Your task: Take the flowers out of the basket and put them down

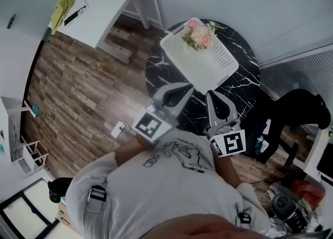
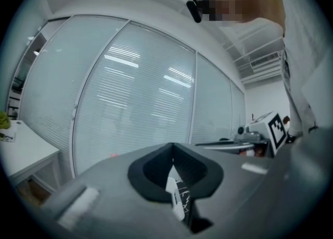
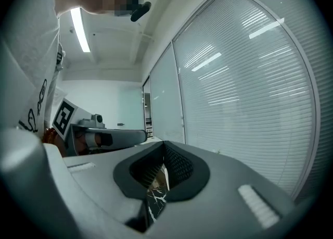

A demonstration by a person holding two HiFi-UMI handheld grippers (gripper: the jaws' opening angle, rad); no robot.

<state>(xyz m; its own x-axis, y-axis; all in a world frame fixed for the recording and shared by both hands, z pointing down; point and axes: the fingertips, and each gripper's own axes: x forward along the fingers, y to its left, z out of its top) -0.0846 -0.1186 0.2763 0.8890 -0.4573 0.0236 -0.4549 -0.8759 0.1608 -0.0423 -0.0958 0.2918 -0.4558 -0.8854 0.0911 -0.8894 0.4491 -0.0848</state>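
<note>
A bunch of pink and white flowers [image 1: 198,35] lies in the far end of a white slotted basket [image 1: 216,63] on a round black marble table [image 1: 244,84]. My left gripper [image 1: 186,90] and right gripper [image 1: 210,95] hover side by side at the table's near edge, short of the basket and touching nothing. In the left gripper view the left gripper [image 2: 173,163] has its jaws closed together, with only a sliver of basket and marble below. The right gripper [image 3: 165,163] looks the same in its own view, shut and holding nothing. Neither gripper view shows the flowers.
A white desk [image 1: 101,9] with a yellow-green cloth [image 1: 61,8] stands at the far left on the wooden floor [image 1: 78,92]. A black chair [image 1: 291,113] sits right of the table. Glass walls with blinds [image 2: 135,102] rise behind it.
</note>
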